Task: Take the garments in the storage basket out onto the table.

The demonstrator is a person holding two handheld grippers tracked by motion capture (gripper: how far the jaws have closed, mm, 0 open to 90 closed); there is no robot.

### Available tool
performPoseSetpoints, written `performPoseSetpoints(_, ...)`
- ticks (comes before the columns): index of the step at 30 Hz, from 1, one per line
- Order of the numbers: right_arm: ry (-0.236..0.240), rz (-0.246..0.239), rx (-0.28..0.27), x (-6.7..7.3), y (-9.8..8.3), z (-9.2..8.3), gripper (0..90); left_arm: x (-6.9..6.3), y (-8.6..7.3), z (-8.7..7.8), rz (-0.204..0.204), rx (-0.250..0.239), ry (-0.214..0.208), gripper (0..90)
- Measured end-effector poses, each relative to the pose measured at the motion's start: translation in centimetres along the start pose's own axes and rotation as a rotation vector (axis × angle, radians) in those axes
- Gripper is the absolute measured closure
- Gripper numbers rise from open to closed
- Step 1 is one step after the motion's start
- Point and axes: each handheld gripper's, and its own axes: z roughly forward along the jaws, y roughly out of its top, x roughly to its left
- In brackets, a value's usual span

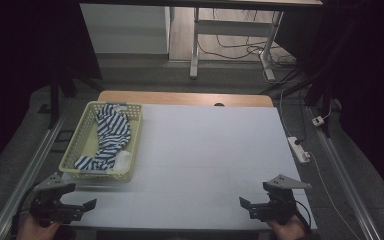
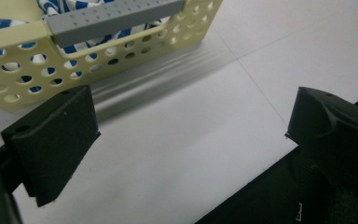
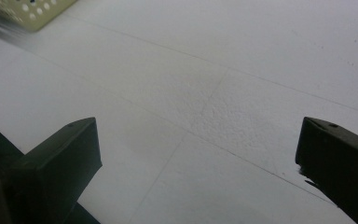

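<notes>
A pale yellow perforated basket (image 1: 136, 131) stands on the left of the white table (image 1: 210, 150). Inside it lies a crumpled blue-and-white striped cloth (image 1: 111, 135). My left gripper (image 1: 86, 205) rests at the table's near left corner, just in front of the basket, held by a hand. In the left gripper view the left gripper (image 2: 191, 121) is open over bare table, and the basket (image 2: 121, 56) is close ahead with a grey perforated strip (image 2: 116, 18) on its rim. My right gripper (image 1: 244, 203) sits at the near right edge. In its own view the right gripper (image 3: 198, 140) is open over the tabletop.
A wooden strip (image 1: 185, 97) borders the table's far edge. On the floor to the right lie a white power strip (image 1: 298, 149) and cables. Metal rails (image 1: 27, 172) run along both sides. A basket corner (image 3: 28, 11) is far off in the right gripper view.
</notes>
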Motion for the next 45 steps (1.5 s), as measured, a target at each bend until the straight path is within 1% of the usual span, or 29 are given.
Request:
performPoseSetpoints(2, 0.01, 0.021, 0.0, -0.2, 0.0, 0.0, 0.0, -0.1, 0.0, 0.1, 0.008, 0.008, -0.002, 2.4)
performPoseSetpoints(4, 0.012, 0.028, 0.0, -0.3, 0.0, 0.0, 0.0, -0.1, 0.1, 0.1, 0.012, 0.013, -0.007, 2.8)
performPoseSetpoints(7, 0.022, 0.026, 0.002, -0.4, 0.0, 0.0, 0.0, 0.0, 0.1, 0.2, 0.012, 0.02, -0.016, 3.2)
performPoseSetpoints(11, 0.023, 0.023, 0.007, -0.4, 0.0, 0.1, 0.0, 0.1, 0.3, 0.4, 0.013, 0.033, -0.023, 3.2)
performPoseSetpoints(18, 0.024, 0.029, 0.011, -0.4, 0.0, 0.1, 0.0, 0.2, 0.3, 0.4, 0.006, 0.037, -0.028, 2.6)
performPoseSetpoints(22, 0.028, 0.028, 0.016, -0.4, 0.0, 0.2, 0.0, 0.2, 0.3, 0.3, -0.005, 0.027, -0.028, 1.4)
performPoseSetpoints(25, 0.029, 0.026, 0.018, -0.4, 0.0, 0.2, 0.0, 0.3, 0.3, 0.1, -0.015, 0.003, -0.038, 0.9)
performPoseSetpoints(29, 0.031, 0.024, 0.021, -0.3, 0.0, 0.2, 0.1, 0.1, 0.5, -0.2, -0.004, -0.018, -0.029, 0.2)
performPoseSetpoints(32, 0.032, 0.02, 0.024, -0.3, 0.0, 0.2, 0.1, 0.0, 0.7, -0.3, -0.002, -0.02, -0.024, 0.2)
performPoseSetpoints(37, 0.033, 0.018, 0.028, -0.2, 0.1, 0.3, 0.2, -0.2, 0.9, -0.4, 0.008, -0.025, -0.031, 0.3)
performPoseSetpoints(45, 0.036, 0.013, 0.035, -0.2, 0.1, 0.4, 0.3, -0.3, 1.3, -0.6, 0.011, -0.04, -0.025, 0.3)
